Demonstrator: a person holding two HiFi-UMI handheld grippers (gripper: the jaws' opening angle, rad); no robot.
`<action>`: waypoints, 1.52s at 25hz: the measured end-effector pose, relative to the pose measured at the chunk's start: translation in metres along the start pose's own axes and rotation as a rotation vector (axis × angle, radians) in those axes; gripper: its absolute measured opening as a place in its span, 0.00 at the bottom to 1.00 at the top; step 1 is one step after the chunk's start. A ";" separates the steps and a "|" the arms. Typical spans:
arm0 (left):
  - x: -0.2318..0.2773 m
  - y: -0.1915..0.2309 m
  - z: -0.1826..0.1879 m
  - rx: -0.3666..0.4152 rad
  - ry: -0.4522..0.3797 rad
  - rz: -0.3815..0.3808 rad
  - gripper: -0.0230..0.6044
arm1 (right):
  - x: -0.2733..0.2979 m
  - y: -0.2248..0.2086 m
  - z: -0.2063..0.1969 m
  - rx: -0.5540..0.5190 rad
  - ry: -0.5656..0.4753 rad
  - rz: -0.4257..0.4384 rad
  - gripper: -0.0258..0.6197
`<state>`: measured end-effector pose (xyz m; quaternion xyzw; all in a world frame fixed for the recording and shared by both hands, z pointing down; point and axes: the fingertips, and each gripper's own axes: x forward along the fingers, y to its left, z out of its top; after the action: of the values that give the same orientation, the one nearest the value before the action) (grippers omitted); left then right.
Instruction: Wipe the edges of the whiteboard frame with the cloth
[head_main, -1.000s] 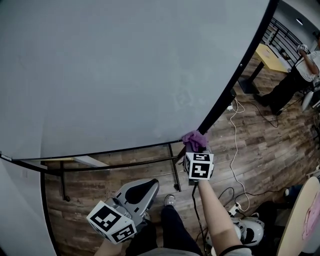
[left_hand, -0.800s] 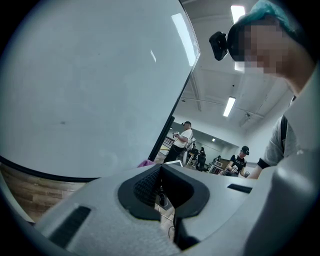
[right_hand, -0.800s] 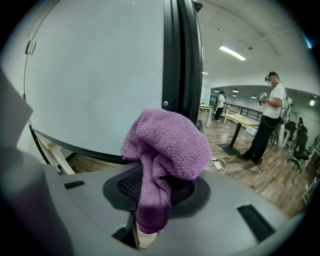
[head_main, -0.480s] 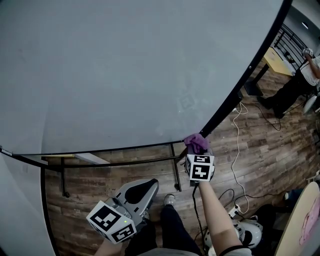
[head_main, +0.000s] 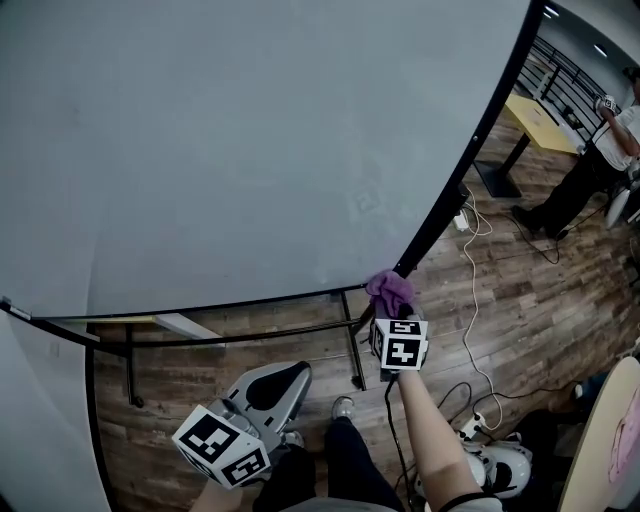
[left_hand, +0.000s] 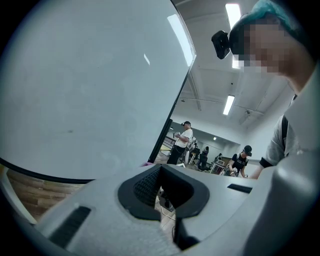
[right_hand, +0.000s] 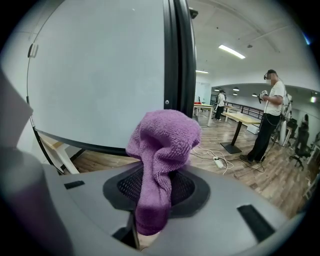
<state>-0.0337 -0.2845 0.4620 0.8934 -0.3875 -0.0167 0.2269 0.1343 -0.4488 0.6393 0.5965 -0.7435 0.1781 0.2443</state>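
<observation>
The whiteboard (head_main: 250, 140) fills most of the head view, and its black frame (head_main: 470, 150) runs down the right side to a lower corner. Pressed against that corner is a purple cloth (head_main: 390, 290), with my right gripper (head_main: 392, 305) shut on it from below. In the right gripper view the cloth (right_hand: 162, 150) bulges out of the jaws of my right gripper (right_hand: 157, 195) in front of the vertical frame bar (right_hand: 180, 55). My left gripper (head_main: 295, 375) hangs low, away from the board, with nothing in it. In its own view my left gripper (left_hand: 162, 192) looks shut.
The board's black stand legs (head_main: 350, 340) reach down to the wood floor. A white cable and power strip (head_main: 465, 215) lie right of the frame. A person (head_main: 590, 160) stands by a yellow table (head_main: 540, 110) at the far right. White gear (head_main: 500, 465) lies near my feet.
My right gripper and the cloth stay at the frame's lower right corner, shifted only slightly down. The left gripper has hardly moved.
</observation>
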 end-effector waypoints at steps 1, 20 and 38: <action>-0.002 0.000 0.001 0.002 -0.003 0.002 0.06 | -0.006 0.000 0.001 0.001 -0.013 0.001 0.21; -0.049 -0.014 0.020 0.136 -0.044 -0.032 0.06 | -0.161 0.048 0.035 0.012 -0.245 0.045 0.21; -0.095 -0.050 0.027 0.239 -0.097 -0.086 0.06 | -0.319 0.103 0.055 0.022 -0.455 0.100 0.21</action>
<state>-0.0712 -0.1988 0.4029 0.9280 -0.3584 -0.0232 0.0989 0.0800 -0.2013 0.4139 0.5866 -0.8059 0.0591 0.0547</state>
